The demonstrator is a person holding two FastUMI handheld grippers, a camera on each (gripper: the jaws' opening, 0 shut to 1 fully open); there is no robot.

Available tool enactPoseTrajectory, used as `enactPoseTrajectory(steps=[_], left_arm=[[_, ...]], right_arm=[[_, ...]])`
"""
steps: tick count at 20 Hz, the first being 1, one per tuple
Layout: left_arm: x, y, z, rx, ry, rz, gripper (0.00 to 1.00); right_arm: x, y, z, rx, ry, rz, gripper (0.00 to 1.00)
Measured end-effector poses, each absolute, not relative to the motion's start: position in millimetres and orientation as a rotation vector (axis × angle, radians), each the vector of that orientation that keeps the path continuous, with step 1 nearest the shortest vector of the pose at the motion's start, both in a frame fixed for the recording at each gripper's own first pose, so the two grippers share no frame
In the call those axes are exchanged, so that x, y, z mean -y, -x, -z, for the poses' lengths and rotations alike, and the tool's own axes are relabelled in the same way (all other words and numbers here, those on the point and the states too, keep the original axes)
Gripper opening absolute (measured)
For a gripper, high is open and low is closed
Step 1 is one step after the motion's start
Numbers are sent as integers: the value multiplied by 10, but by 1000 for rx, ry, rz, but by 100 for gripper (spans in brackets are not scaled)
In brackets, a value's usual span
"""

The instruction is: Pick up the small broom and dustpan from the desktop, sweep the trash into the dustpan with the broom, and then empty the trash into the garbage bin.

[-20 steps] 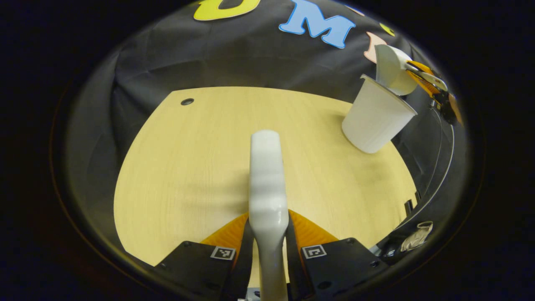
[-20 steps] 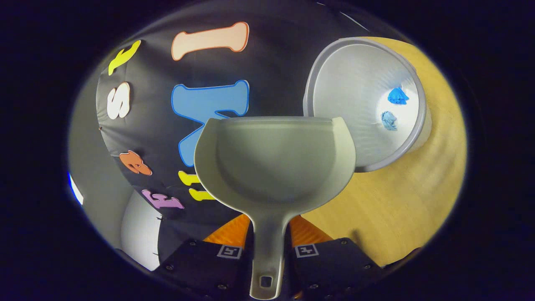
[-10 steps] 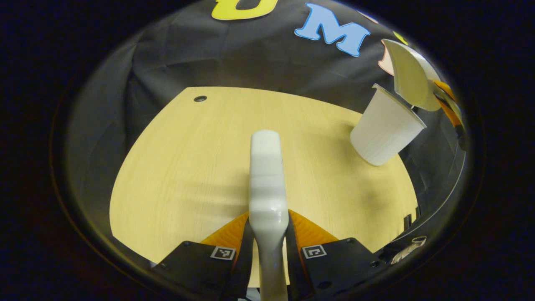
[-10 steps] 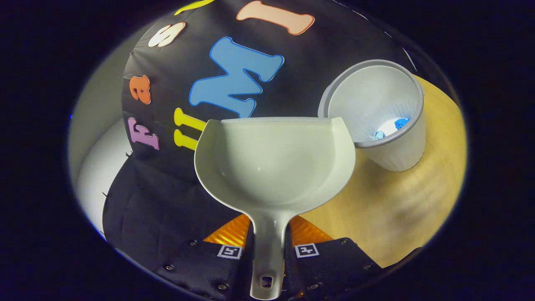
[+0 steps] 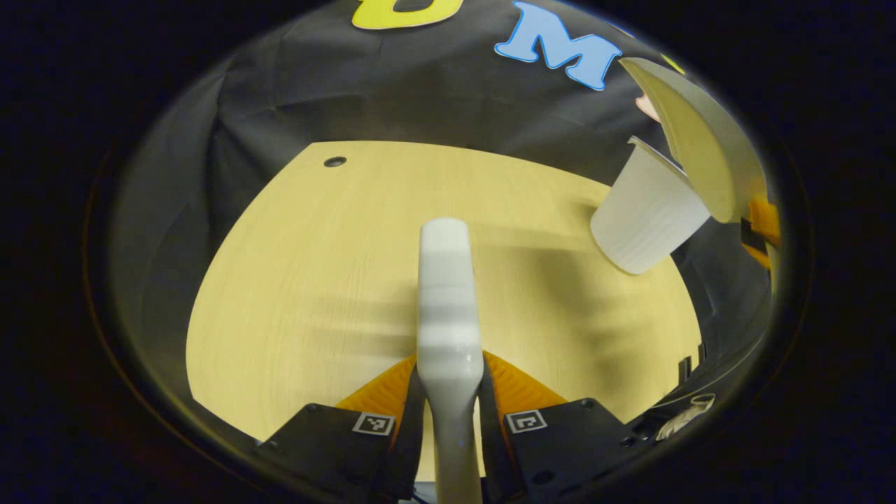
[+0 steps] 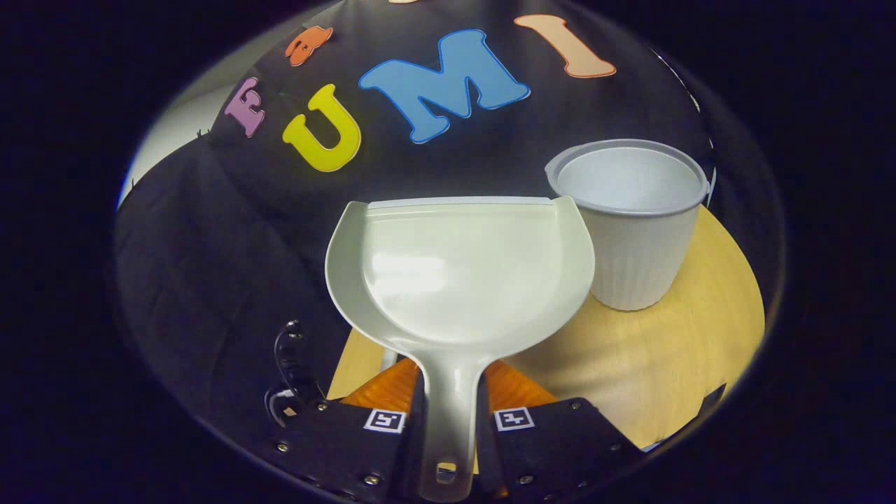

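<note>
Left gripper view first: the left gripper (image 5: 450, 392) has both fingers pressed on the white handle of the broom (image 5: 448, 294), which stands out forward over the bare wooden desktop (image 5: 315, 280). No scraps lie on the wood that shows here. At the far right edge stands the garbage bin (image 5: 647, 217), and just above and beside it hangs the dustpan (image 5: 700, 154), its tray tipped on edge from this angle.

Right gripper view next: the right gripper (image 6: 448, 409) is clamped on the dustpan's (image 6: 458, 273) handle, fingers tight on either side. The tray looks bare and roughly level, its front lip pointing at the booth wall. The garbage bin (image 6: 633, 217) sits upright on the desktop (image 6: 672, 357) just to the right of the tray; its inside is too shadowed to see what lies in it.

Judging by the bare tray and clean wood, the emptying looks done or nearly so. To finish well, keep the grip firm on both handles, keep the tray's edge clear of the bin's rim so the light bin is not knocked over, and keep the broom well apart from both.
</note>
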State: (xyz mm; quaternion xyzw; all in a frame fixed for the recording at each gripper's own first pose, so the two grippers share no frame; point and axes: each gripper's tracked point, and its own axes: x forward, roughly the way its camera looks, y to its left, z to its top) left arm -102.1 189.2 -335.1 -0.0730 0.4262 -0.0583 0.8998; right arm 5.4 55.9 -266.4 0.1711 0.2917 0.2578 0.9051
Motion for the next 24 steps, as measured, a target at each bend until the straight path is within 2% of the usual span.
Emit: enactPoseTrajectory(steps=[1, 4, 7, 10, 20, 24], left_arm=[[-1905, 1001, 3361, -885, 150, 126, 43], [-1902, 967, 3416, -898, 158, 144, 46], [-1926, 974, 3497, -924, 158, 149, 41], [-1910, 991, 3562, -947, 150, 140, 41], [-1879, 1105, 3738, -1021, 113, 109, 44], [-1842, 989, 3555, -1052, 101, 112, 41]], right_arm=[[-556, -30, 2771, -605, -303, -508, 31], [-593, 4, 3158, -630, -200, -450, 31], [-618, 53, 3526, -672, -142, -408, 32], [-624, 39, 3836, -703, -101, -372, 32], [-608, 42, 4639, -865, -74, -279, 32], [-600, 118, 4771, -923, -99, -266, 32]])
